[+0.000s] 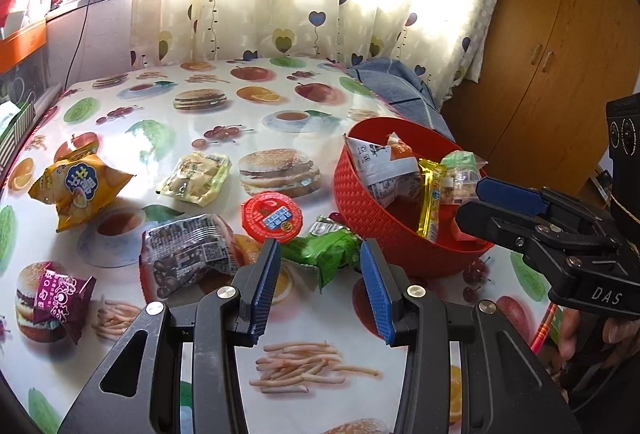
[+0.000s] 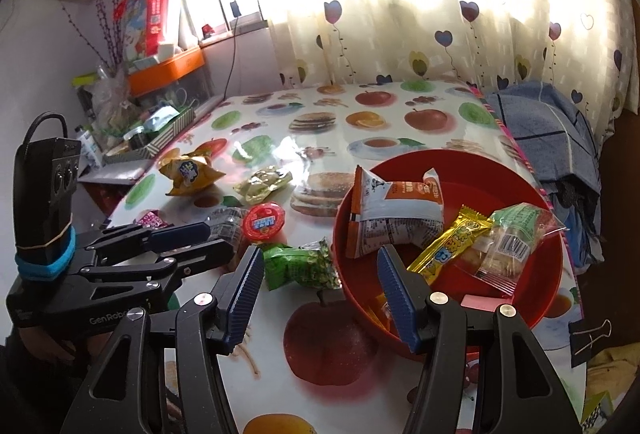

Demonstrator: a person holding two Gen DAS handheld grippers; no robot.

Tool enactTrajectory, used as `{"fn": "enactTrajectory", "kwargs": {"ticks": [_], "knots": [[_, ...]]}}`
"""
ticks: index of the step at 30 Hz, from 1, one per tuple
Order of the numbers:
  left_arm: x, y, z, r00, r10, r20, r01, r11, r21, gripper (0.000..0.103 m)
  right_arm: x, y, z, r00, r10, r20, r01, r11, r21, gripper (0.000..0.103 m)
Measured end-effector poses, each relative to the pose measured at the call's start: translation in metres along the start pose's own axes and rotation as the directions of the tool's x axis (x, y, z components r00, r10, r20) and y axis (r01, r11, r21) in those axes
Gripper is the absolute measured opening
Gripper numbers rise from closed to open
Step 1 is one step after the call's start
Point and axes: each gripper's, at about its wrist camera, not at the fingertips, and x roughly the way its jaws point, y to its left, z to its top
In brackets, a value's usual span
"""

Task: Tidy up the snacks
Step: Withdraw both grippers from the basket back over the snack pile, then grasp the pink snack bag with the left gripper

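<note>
We have some snacks in the round red plastic basket (image 2: 516, 170); six wait on the tabletop (image 1: 336, 338). Both claws, left gripper (image 1: 318, 288) and right gripper (image 2: 318, 294), are apart, holding nothing.

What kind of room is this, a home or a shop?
Probably a lived-in home: a heart-patterned cream curtain over the window, a brown wooden cupboard, and a table under a glossy food-print tablecloth.

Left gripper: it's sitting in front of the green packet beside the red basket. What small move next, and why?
Probably ease the left gripper forward and down so its open jaws straddle the green packet, then close. The packet lies loose on the table just ahead of the fingertips, touching the red basket, which already holds several snacks. The right gripper is empty, over the basket's near rim.
</note>
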Motion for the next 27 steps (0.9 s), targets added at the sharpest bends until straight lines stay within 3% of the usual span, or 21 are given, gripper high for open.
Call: {"fn": "enactTrajectory", "kwargs": {"ticks": [27], "knots": [[-0.024,0.103,-0.027,0.983,0.181,-0.022,-0.182,0.968,-0.175,0.043,0.051,0.046,0.008,0.996,0.032,-0.079,-0.040,0.994,-0.103,0.058]]}}
